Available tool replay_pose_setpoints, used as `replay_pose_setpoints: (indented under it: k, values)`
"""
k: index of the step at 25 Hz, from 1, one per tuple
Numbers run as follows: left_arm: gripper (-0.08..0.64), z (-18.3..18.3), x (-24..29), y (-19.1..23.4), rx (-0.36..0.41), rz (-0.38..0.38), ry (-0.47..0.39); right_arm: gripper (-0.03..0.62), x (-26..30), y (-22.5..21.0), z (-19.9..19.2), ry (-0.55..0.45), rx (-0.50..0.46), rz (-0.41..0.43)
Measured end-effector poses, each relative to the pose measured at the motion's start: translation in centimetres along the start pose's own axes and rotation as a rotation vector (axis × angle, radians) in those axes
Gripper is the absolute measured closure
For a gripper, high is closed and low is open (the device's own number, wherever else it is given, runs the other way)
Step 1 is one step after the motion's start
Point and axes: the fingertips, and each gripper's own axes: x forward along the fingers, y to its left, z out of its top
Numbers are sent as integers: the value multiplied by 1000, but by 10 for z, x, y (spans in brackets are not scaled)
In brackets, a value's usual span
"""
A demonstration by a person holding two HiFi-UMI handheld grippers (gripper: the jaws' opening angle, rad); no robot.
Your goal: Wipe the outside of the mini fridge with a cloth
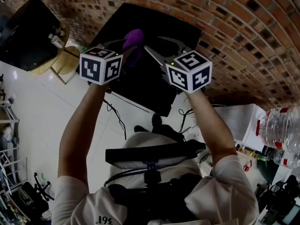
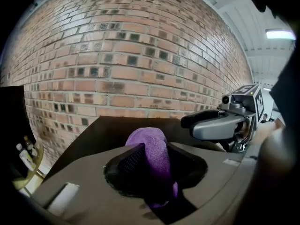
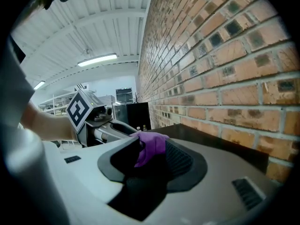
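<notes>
Left gripper [image 2: 155,146]: jaws fairly wide, but closed on the purple cloth [image 2: 149,149]. The fabric fills the gap and touches both pads. The cloth is bunched into a rounded wad that stands above the jaw tips. My reading is that it is held this way so the fabric, not the jaws, meets the surface.

Right gripper [image 3: 153,142]: jaws about half apart. A fold of the same cloth shows at their tips and lies against the left jaw, while the ribbed right pad is bare. I judge there is no grip here. It sits just right of the left gripper, probably to steady or re-fold the wad.

Position: both grippers are over the dark flat top of the mini fridge [image 1: 140,86], which stands against the brick wall [image 1: 211,13] on its far side. The cloth is between the two grippers, above the far part of that top.

Not resolved:
- Whether the cloth touches the fridge top. No view shows the underside of the wad.
- The lower end of the cloth, which is lost in shadow between the left jaws.
- The fridge door and sides. The head view is dark there, and the arms and chest rig cover the near part.
- Whether the right gripper's left jaw presses the fold or only lies beside it.
</notes>
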Motion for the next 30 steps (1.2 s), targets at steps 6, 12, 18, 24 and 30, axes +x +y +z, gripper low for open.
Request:
replay_pose_setpoints:
  k: [6, 12, 18, 24, 30]
  values:
    - [371, 4, 1, -3, -1, 0, -18, 426, 4, -7, 1, 1, 12, 40]
    - [271, 8, -7, -6, -5, -55, -53, 426, 9, -8, 1, 6, 16, 3]
    - [235, 23, -37, 9, -17, -130, -182, 426, 5, -8, 6, 0, 32, -146]
    - [291, 29, -72, 27, -13, -221, -308, 426, -10, 6, 11, -33, 73, -315]
    - [455, 32, -88, 26, -51, -349, -385, 426, -14, 25, 7, -55, 105, -439]
